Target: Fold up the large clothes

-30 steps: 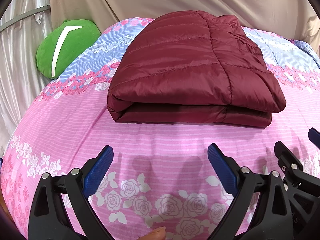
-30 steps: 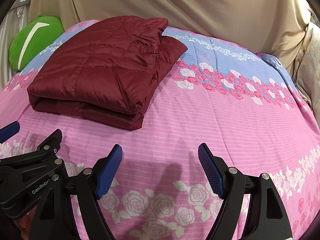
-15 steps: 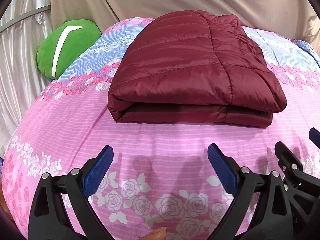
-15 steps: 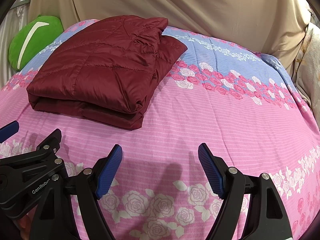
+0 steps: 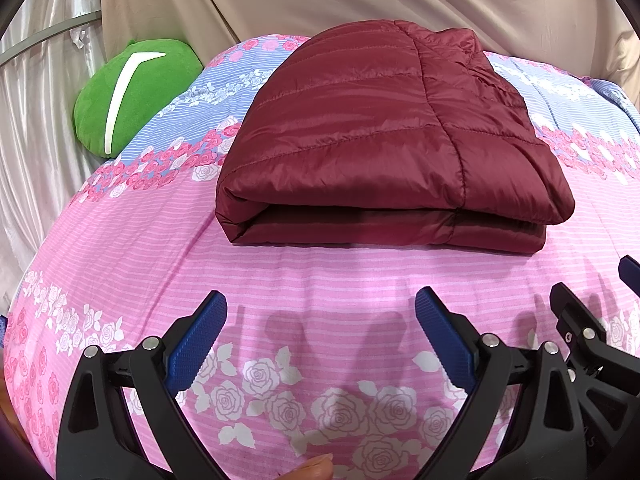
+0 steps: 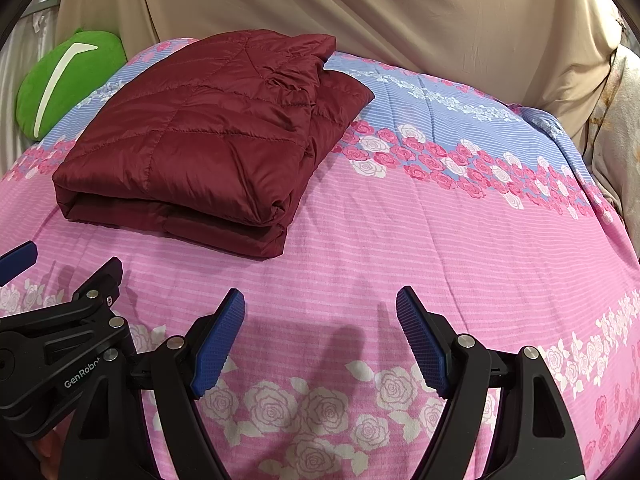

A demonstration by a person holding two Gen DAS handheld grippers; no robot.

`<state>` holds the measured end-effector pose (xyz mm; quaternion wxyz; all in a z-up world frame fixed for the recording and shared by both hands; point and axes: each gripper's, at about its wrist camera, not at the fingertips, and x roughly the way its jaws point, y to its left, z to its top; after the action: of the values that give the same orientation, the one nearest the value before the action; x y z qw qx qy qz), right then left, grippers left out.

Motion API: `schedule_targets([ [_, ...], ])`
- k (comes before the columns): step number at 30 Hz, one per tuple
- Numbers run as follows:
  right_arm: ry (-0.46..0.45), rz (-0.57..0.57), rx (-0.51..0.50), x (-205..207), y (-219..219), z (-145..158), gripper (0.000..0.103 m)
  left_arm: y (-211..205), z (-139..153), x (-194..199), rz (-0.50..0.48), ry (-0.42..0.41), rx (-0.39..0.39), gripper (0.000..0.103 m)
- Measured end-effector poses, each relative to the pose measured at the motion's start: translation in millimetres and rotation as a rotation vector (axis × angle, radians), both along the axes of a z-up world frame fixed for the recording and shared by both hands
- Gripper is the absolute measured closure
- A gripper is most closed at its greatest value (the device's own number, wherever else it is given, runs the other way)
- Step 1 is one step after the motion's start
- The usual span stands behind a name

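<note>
Jacket (image 5: pixel 384 136) lies folded on the bed (image 5: pixel 320 288), and I hold both grippers (image 5: pixel 320 336) (image 6: pixel 320 332) before it, jaws spread and empty.

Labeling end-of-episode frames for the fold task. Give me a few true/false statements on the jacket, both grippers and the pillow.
1. The dark red quilted puffer jacket lies folded in a stack on the pink floral bedsheet. True.
2. The left gripper is clamped on the jacket's hem. False: it is open and apart from the jacket.
3. The right gripper is open and holds nothing. True.
4. The round green plush pillow sits on top of the jacket. False: it lies at the bed's edge, left of the jacket.
</note>
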<state>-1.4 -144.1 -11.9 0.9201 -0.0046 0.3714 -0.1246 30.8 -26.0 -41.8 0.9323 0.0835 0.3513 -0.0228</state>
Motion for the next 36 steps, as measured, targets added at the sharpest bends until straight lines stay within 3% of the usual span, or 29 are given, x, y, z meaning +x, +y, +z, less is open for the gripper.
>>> schedule_targets([
  [36,0.007,0.010,-0.004,-1.4,-6.6,-2.5,0.027,0.1,-0.3,0.2,-0.005,0.001,0.007,0.012],
])
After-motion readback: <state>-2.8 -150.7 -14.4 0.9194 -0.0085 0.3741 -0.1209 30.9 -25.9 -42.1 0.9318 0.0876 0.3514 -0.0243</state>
